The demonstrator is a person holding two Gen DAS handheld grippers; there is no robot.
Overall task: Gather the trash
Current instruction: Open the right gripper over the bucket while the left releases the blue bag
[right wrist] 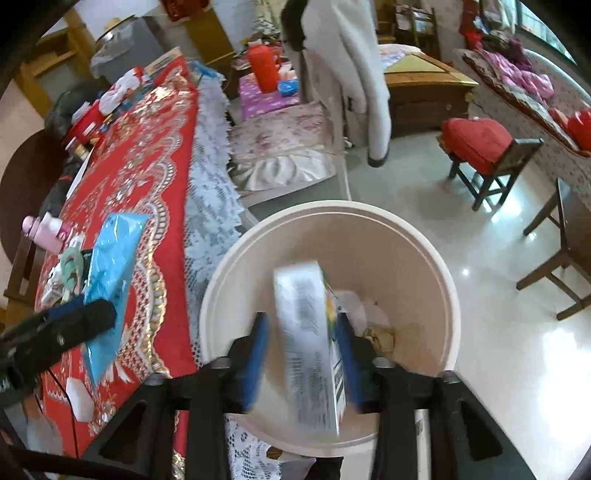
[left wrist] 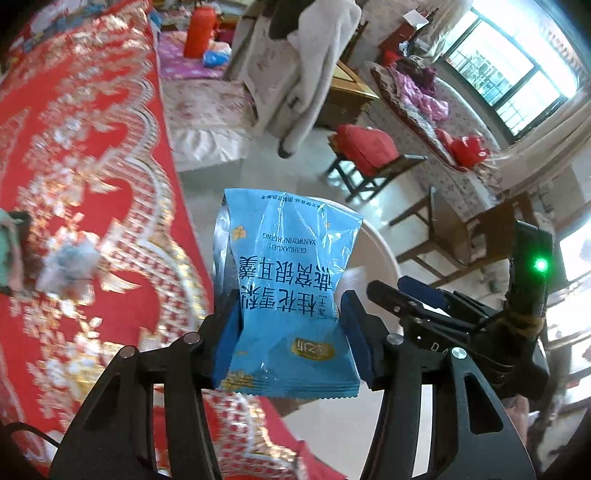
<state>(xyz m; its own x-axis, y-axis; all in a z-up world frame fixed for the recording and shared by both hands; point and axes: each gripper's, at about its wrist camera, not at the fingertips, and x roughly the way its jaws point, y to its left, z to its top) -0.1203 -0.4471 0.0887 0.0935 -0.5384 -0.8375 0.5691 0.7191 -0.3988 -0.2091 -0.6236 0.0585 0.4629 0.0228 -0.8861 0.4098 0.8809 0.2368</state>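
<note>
Cluttered room with a glossy pale floor (right wrist: pixel 498 350), a window at the far right and a white coat (left wrist: pixel 306 74) hanging in the background.

Far to the left of the left hand-held gripper (left wrist: pixel 290 295): a worktop (left wrist: pixel 92 147) under a red cloth with gold and white patterning, a lace fringe along its edge. On it, well left of the fingers, a crumpled white wad (left wrist: pixel 70 266), blurred. Beyond the worktop, far ahead, a red flask (left wrist: pixel 199 29).

Pinches a blue snack packet (left wrist: pixel 291 266) between its blue pads (left wrist: pixel 229 332), one pad on each side edge. Holds the packet upright, print upside down, sealed crimp toward the camera. Packet up off the worktop, just past its edge, with the rim of a cream bin (right wrist: pixel 424 236) showing behind and to the right of it.

Next to the right, the right hand-held gripper (right wrist: pixel 301 317), pointing steeply down over the mouth of the bin, jaws spread. Between the pads a white printed carton (right wrist: pixel 306 350), blurred, tilted, standing clear of the left pad and close against the right one; cannot tell whether touching there. Directly below the fingers, inside the bin, crumpled paper scraps (right wrist: pixel 380 332) at the bottom.

Further right of both, well apart on the floor, a dark wooden stool with a red cushion (right wrist: pixel 476 144) and another wooden chair (right wrist: pixel 561 258).
</note>
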